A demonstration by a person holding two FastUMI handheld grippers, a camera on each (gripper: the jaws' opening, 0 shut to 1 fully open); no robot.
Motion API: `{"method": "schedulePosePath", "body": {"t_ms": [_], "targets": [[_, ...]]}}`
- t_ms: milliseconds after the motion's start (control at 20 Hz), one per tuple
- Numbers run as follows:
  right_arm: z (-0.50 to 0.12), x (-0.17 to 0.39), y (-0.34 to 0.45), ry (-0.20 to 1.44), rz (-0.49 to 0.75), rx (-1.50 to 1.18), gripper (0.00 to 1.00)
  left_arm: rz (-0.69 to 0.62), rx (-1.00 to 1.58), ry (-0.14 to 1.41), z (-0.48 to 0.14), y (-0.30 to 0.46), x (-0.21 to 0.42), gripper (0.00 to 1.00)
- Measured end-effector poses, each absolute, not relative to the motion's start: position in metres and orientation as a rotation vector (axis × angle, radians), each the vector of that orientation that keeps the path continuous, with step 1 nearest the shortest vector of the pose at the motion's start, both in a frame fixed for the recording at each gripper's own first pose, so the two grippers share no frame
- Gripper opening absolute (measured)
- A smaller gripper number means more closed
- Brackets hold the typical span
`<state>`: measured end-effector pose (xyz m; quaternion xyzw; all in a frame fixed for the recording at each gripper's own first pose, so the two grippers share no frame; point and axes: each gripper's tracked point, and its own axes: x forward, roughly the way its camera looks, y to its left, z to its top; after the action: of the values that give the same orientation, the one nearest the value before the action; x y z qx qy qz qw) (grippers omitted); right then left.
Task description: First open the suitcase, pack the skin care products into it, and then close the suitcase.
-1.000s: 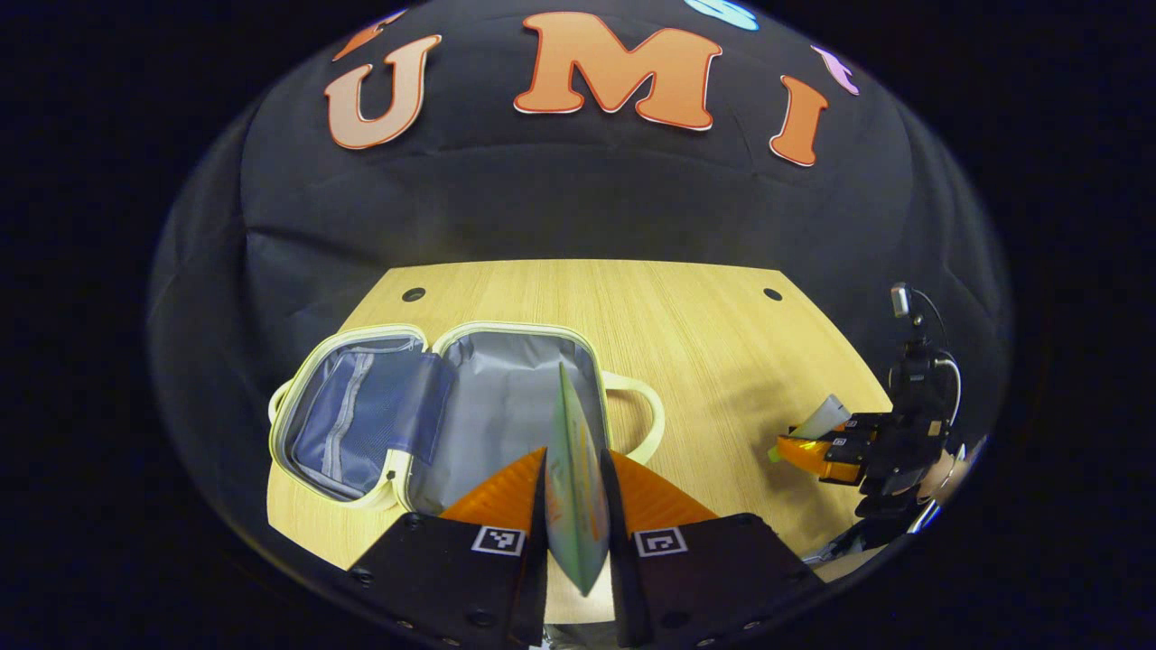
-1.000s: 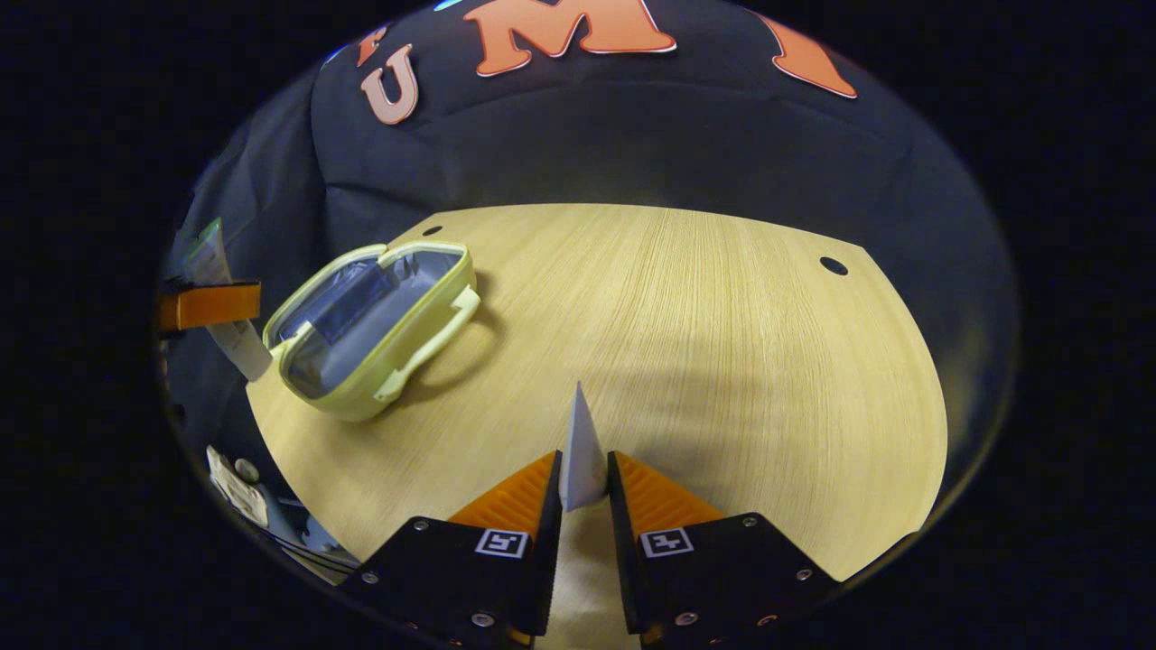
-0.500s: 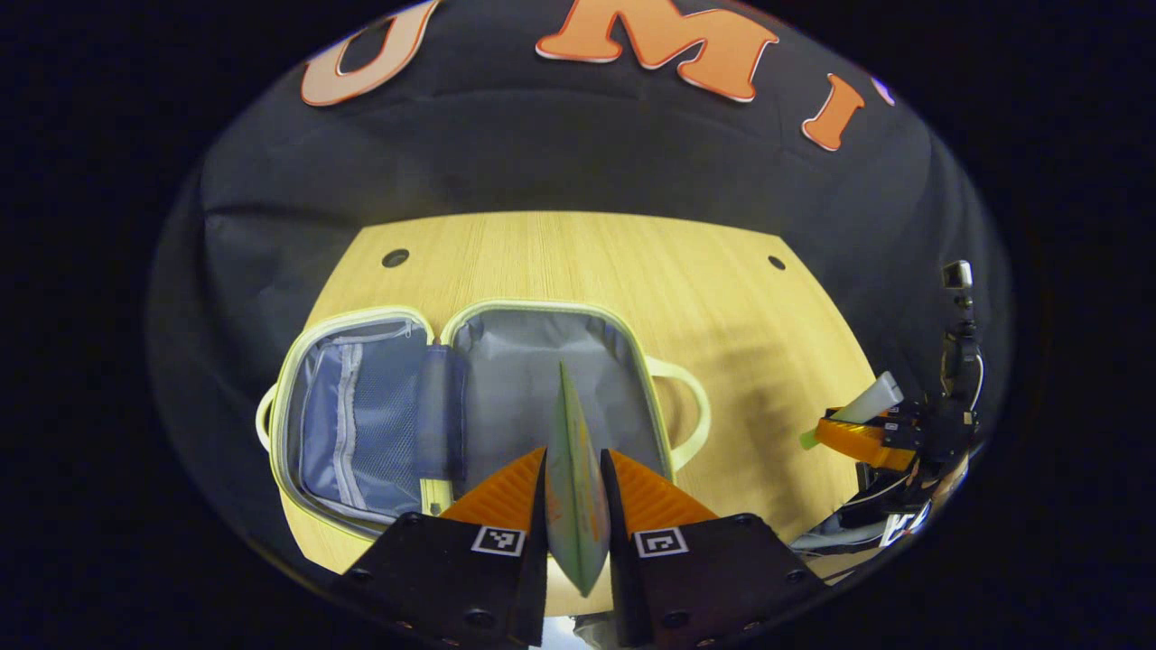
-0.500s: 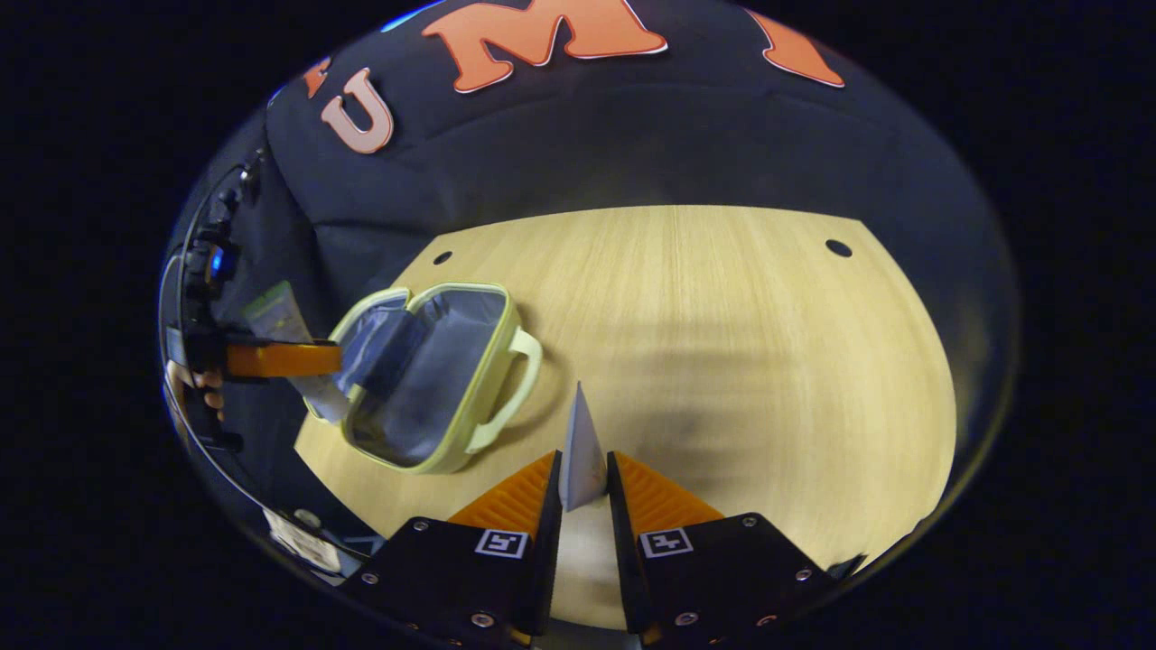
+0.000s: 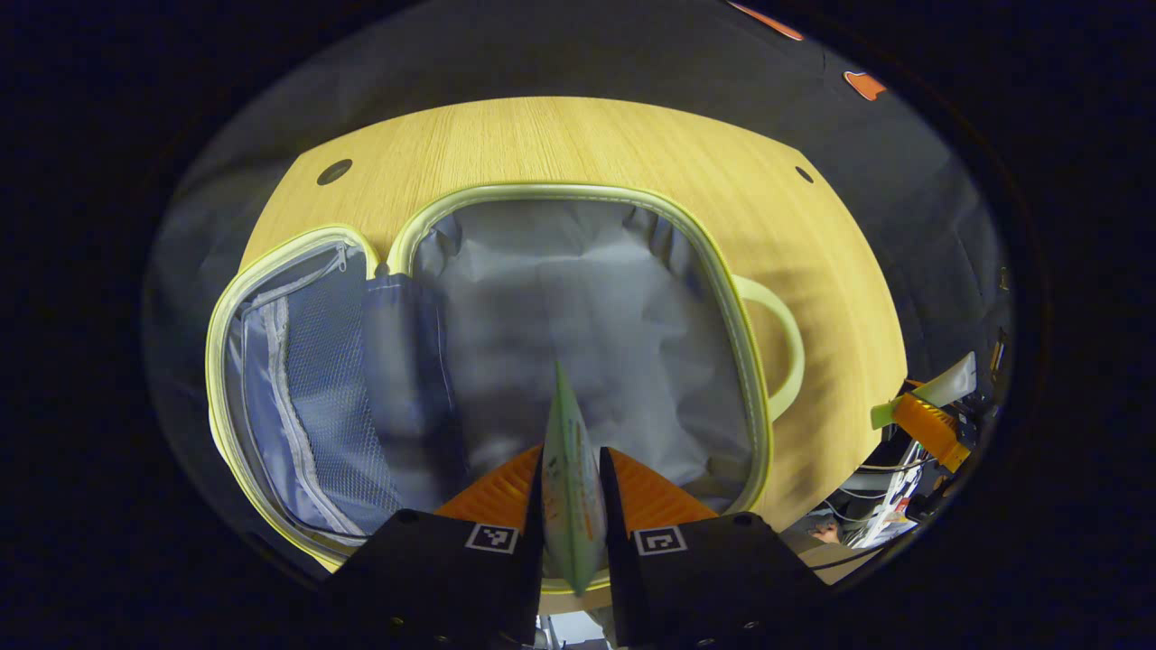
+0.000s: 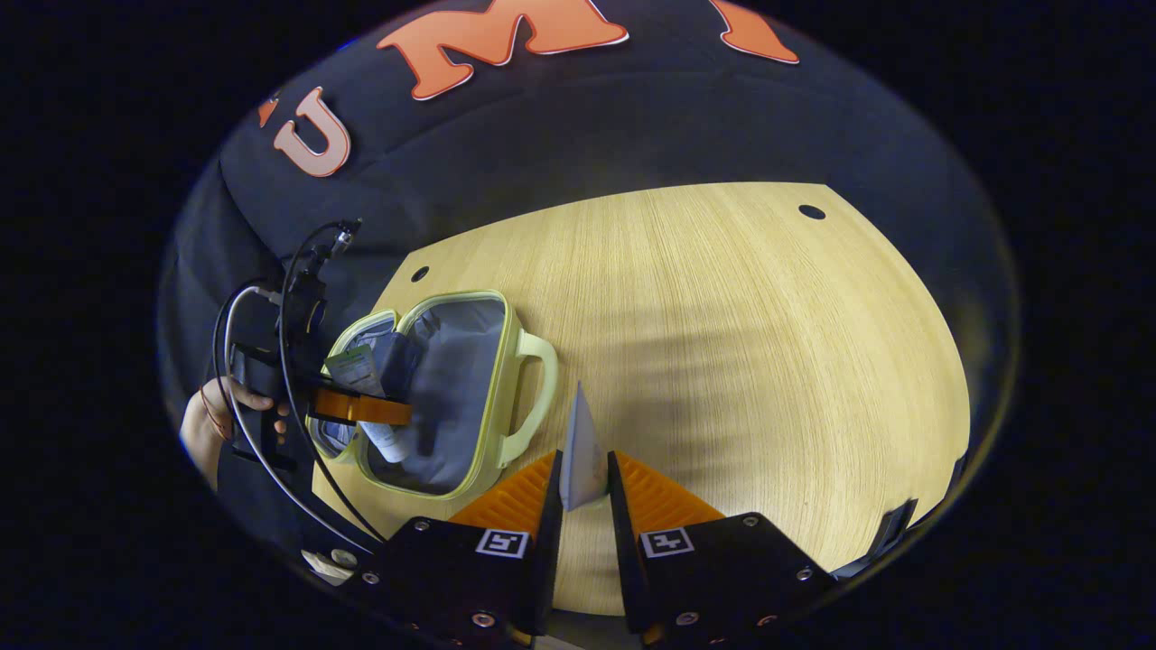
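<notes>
Lab recording booth: black cloth wall, wood table, cables.

— Where is there room?
— The suitcase lies open, its grey half bare. The bench to its right is bare too.
— What blocks?
— Its raised rim and handle.

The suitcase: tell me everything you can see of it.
The suitcase is a small pale yellow-green case, lying fully open on the wooden table. Both halves face up: one lined with plain grey fabric, the other with a bluish mesh pocket and zip. A curved handle sticks out from the grey half's edge. The left gripper holds a tube over the grey half, which looks empty.
</notes>
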<state>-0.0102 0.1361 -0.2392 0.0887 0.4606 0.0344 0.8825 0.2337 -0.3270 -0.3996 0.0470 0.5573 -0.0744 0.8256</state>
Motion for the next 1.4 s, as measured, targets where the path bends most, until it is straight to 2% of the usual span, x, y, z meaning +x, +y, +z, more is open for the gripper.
{"method": "schedulePosePath", "body": {"t_ms": [100, 250, 500, 800, 1150, 1350, 1400], "targets": [[-0.237, -0.009, 0.141, 0.961, 0.057, 0.199, 0.31, -0.167, 0.107, 1.173, -0.397, -0.324, 0.239, 0.34], [-0.236, -0.007, 0.146, 0.964, 0.043, 0.219, 0.31, -0.188, 0.179, 1.112, -0.377, -0.319, 0.244, 0.99], [-0.228, -0.002, 0.159, 0.965, 0.063, 0.187, 0.31, -0.189, 0.232, 1.007, -0.349, -0.31, 0.244, 0.98], [-0.203, 0.019, 0.209, 0.949, 0.175, 0.15, 0.31, -0.182, 0.068, 0.865, -0.314, -0.292, 0.221, 0.98], [-0.228, 0.039, 0.291, 1.061, 0.338, 0.129, 0.31, -0.019, 0.0, 0.742, -0.27, -0.192, 0.165, 0.98], [-0.264, 0.043, 0.31, 1.185, 0.323, 0.159, 0.31, 0.088, -0.082, 0.733, -0.243, -0.147, 0.116, 0.98], [-0.277, 0.043, 0.313, 1.208, 0.312, 0.154, 0.36, 0.111, -0.1, 0.731, -0.234, -0.138, 0.103, 0.98]]}}
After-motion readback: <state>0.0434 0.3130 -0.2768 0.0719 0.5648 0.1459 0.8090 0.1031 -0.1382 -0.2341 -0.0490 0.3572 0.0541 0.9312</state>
